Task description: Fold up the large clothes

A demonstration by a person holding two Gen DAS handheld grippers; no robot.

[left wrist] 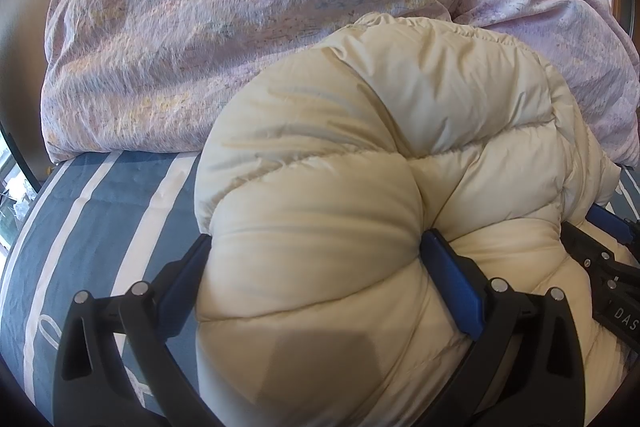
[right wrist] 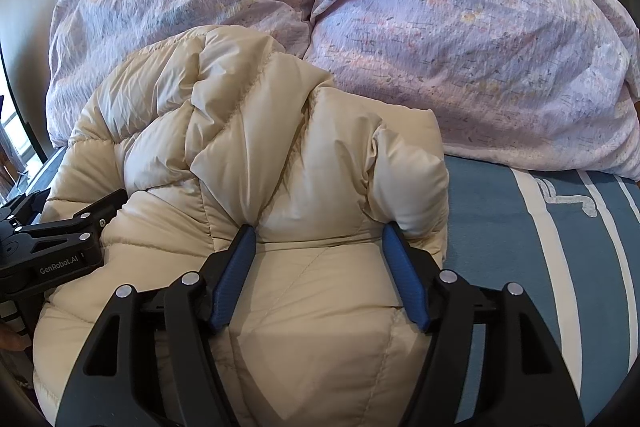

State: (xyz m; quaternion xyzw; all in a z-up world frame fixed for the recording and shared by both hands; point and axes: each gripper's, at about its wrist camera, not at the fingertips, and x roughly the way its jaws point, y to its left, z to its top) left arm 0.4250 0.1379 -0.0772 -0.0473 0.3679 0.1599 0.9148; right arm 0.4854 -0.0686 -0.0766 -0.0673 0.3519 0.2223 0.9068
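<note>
Because the cream puffer jacket [left wrist: 360,155] bulges up between the fingers in both wrist views, the fabric beneath the bundle and most of the striped blue bedsheet [left wrist: 100,211] under it are hidden, and neither sleeves nor zip can be made out. The left gripper [left wrist: 316,247] is seen angled downward, its jaws spread wide and pressed against a thick roll of the jacket; its left pad is largely buried behind the padding. The right gripper [right wrist: 320,239] is likewise tilted downward, and its blue pads [right wrist: 404,279] are clamped on either side of a bunched fold. Only a sliver of a hand [right wrist: 12,339] is visible at the picture's edge. The jacket is lying on the bed, just in front of a crumpled lilac duvet [right wrist: 460,47].
</note>
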